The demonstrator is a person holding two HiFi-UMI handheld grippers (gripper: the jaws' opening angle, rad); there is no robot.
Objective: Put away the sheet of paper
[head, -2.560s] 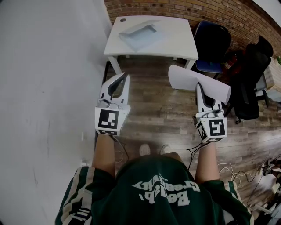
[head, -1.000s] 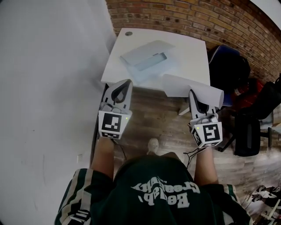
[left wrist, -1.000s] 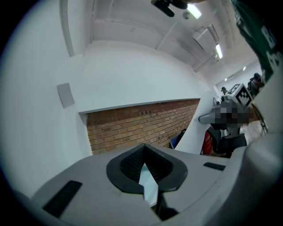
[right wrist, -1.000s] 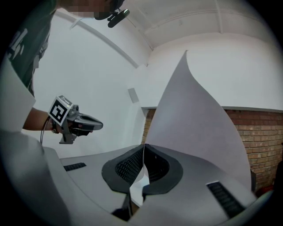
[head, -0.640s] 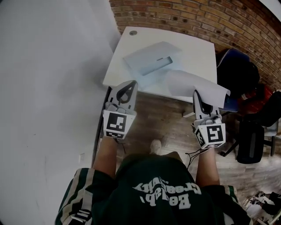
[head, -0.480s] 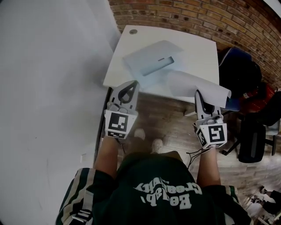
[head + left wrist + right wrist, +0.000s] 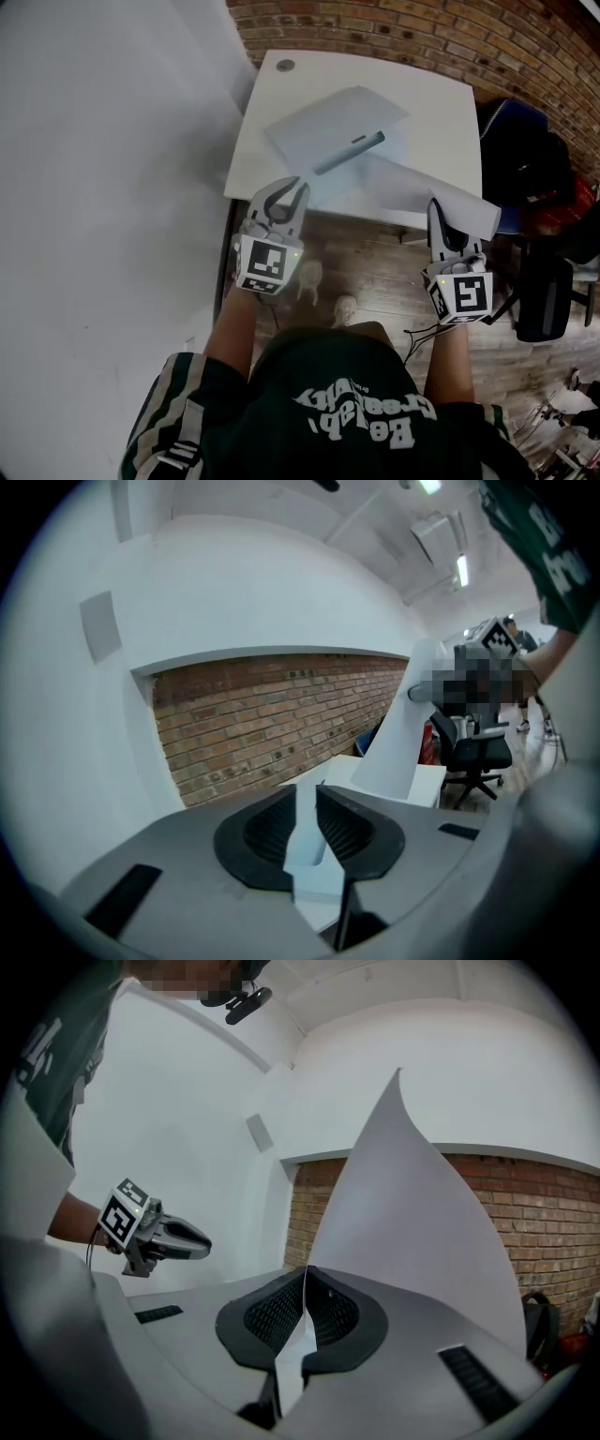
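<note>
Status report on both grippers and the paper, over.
Left gripper empty, jaws opening. Right gripper shut on sheet of paper. Folder lies on table; nothing blocking.

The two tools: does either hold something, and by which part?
The right tool grips the sheet of paper by its near edge. The left tool is opening, with nothing between its jaws.

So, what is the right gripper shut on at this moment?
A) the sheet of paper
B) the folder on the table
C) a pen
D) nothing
A: the right gripper has its jaws closed on the sheet of paper, which stands up from them.
</note>
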